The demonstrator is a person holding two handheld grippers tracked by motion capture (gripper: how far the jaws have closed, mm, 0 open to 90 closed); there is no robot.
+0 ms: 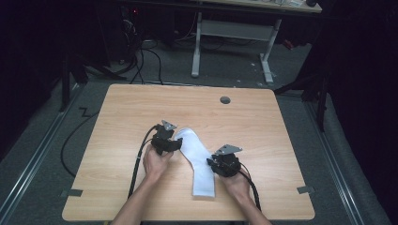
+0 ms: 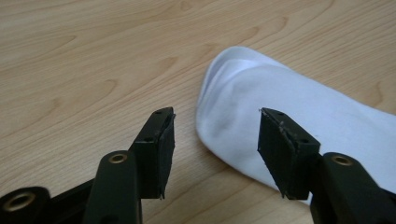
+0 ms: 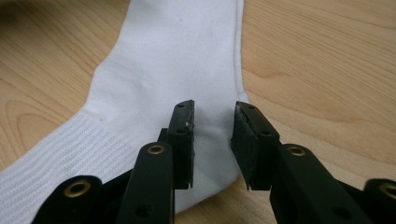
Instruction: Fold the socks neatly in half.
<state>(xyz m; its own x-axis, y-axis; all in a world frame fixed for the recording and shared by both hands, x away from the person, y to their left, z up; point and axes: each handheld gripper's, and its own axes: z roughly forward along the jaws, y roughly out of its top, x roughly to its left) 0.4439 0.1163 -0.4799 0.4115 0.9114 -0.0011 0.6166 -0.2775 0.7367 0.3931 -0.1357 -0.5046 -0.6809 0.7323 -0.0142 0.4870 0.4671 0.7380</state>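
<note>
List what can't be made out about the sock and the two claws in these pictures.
- High view: the jaws of the left claw and right claw are hidden under their own bodies.
- Left gripper view: the white sock is cut off by the right edge; its cuff end is unseen.
- Right gripper view: the sock runs off the top and left edges. Whether the fingertips touch the fabric cannot be told.

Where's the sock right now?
High view: the white sock lies flat near the table's front middle, between the left gripper and right gripper.
</note>
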